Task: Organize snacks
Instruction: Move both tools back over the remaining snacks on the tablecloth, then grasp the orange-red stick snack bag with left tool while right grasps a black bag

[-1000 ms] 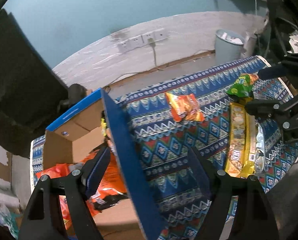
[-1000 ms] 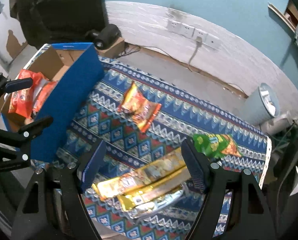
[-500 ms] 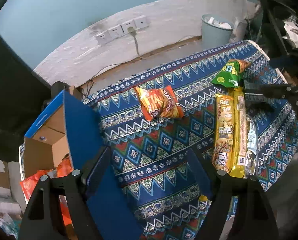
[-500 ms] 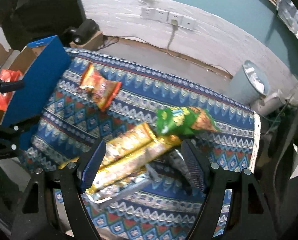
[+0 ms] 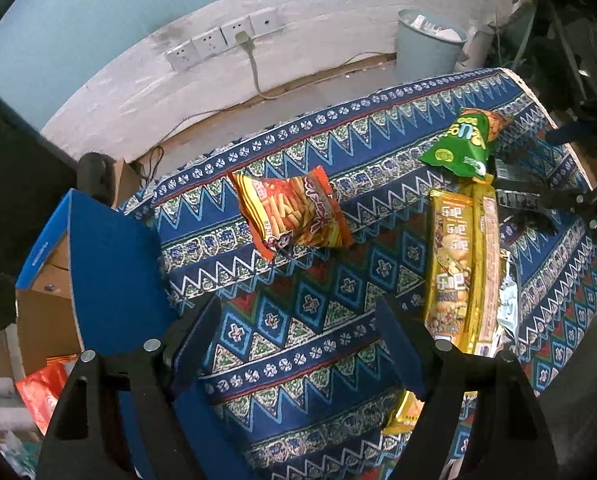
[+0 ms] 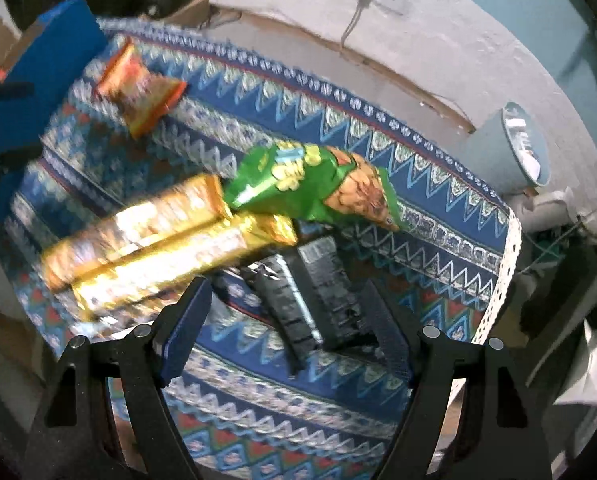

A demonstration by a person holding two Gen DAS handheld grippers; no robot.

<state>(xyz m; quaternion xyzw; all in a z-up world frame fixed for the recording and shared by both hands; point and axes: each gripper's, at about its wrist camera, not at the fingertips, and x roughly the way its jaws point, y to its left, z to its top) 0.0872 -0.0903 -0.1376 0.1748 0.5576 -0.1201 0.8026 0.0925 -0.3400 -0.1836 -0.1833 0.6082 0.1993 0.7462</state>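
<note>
My left gripper (image 5: 298, 340) hangs open and empty over the patterned cloth (image 5: 298, 360), just below an orange snack bag (image 5: 294, 212). To its right lie long gold packs (image 5: 458, 268) and a green chip bag (image 5: 464, 144). My right gripper (image 6: 286, 328) is open, pointing down over two black packs (image 6: 318, 288) that lie between its fingers without being pressed. Just beyond them sit the green chip bag (image 6: 310, 184) and the blurred gold packs (image 6: 146, 248). The orange bag (image 6: 142, 92) is far left.
A blue cardboard box (image 5: 110, 276) with red packs (image 5: 42, 396) inside stands at the cloth's left edge, close to my left finger. A pale bin (image 6: 522, 144) stands on the floor past the table's lace-trimmed right edge. Wall sockets (image 5: 222, 40) and a cable are behind.
Both grippers have moved right and lower. The left one has left the box for the cloth near the orange bag. The right one has passed from the gold packs to the black packs.
</note>
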